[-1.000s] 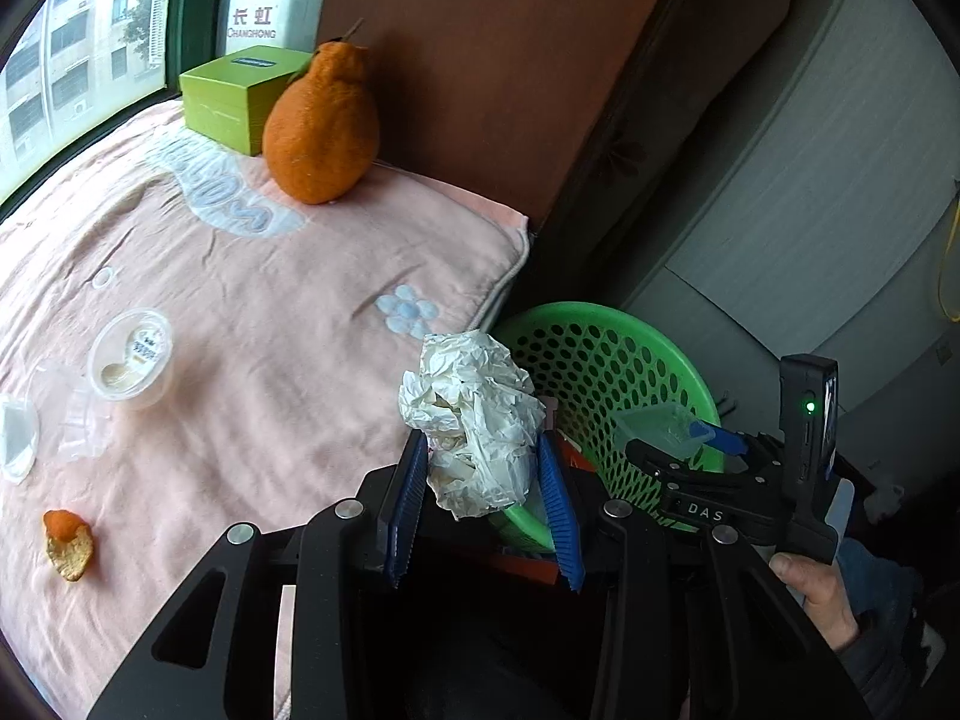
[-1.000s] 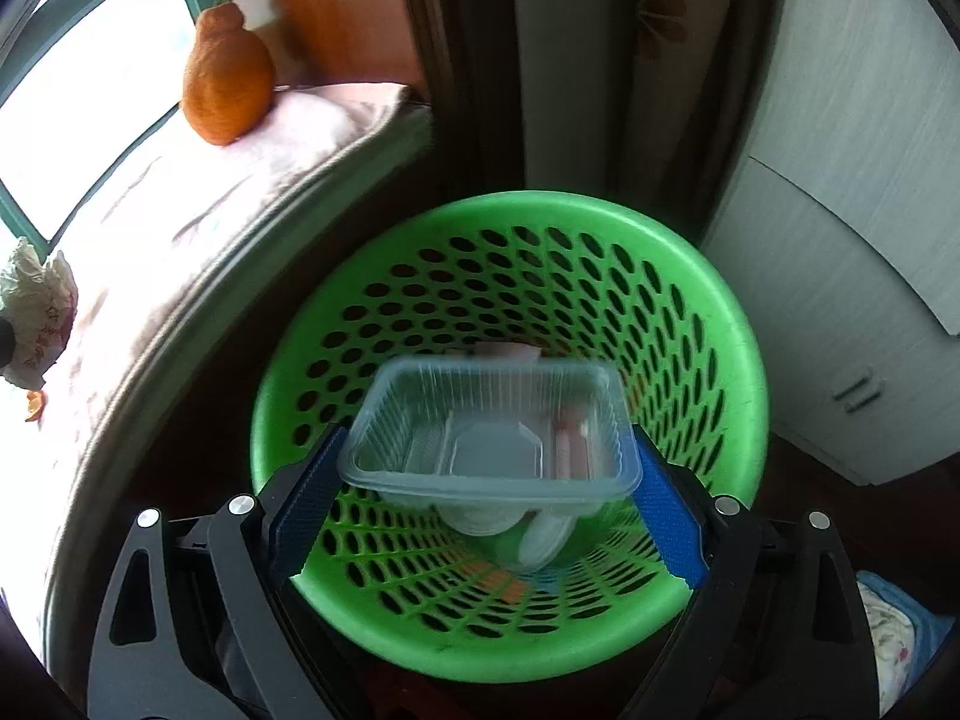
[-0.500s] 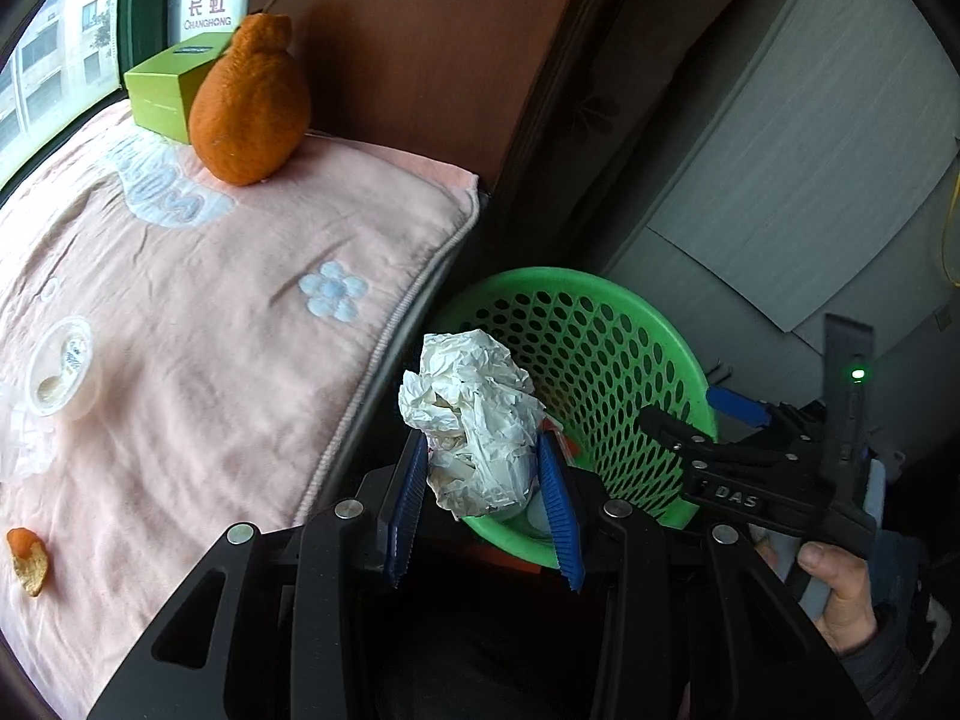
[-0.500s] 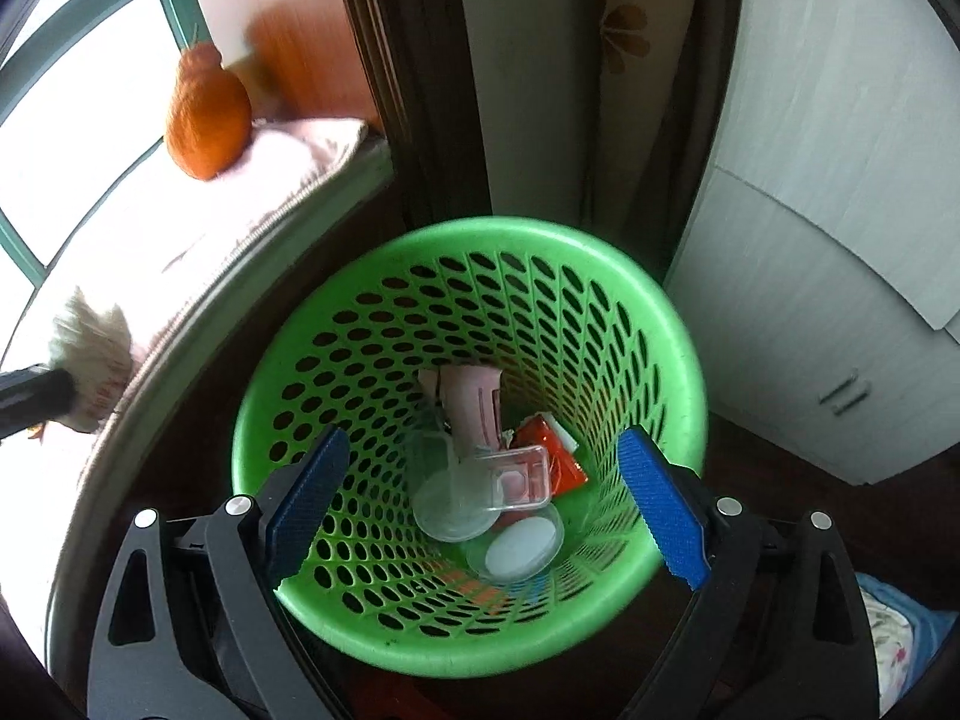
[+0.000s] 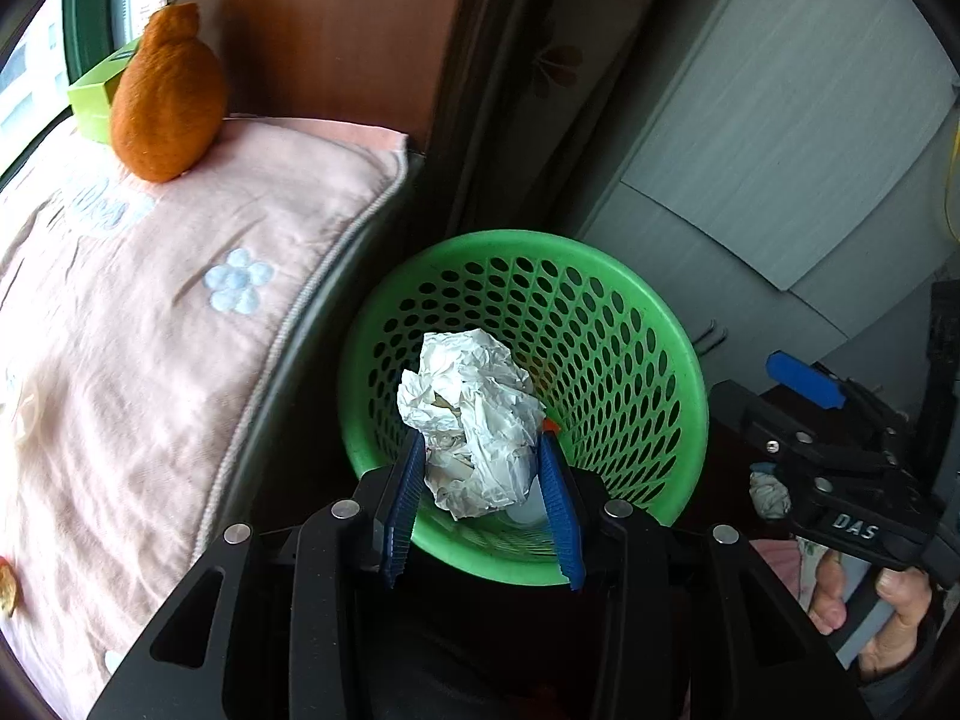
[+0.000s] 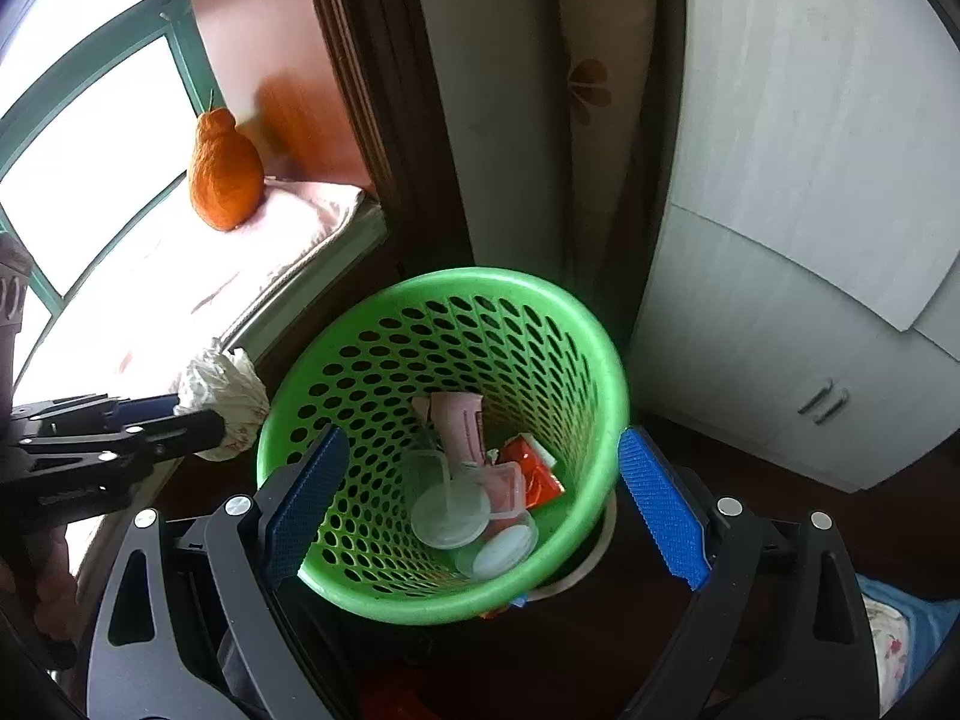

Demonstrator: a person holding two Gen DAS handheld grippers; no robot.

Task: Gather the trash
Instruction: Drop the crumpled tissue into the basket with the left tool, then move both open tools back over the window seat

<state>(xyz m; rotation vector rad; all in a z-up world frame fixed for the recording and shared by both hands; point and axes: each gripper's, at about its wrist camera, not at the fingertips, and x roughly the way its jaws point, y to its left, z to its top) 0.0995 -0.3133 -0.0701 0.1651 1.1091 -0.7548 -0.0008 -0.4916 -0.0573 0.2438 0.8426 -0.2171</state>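
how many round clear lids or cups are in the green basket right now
2 that I can make out: a round clear lid near the middle of the green basket floor, and a white-topped cup just below it. Others may be hidden beneath the clear tray and wrappers.

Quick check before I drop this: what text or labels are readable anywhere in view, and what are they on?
"DAS": white letters on the black body of the right claw, seen from the left wrist view.
Pink packet in the green basket: print too small to read.
Red wrapper: print too blurred to read.
Green box: no legible text.
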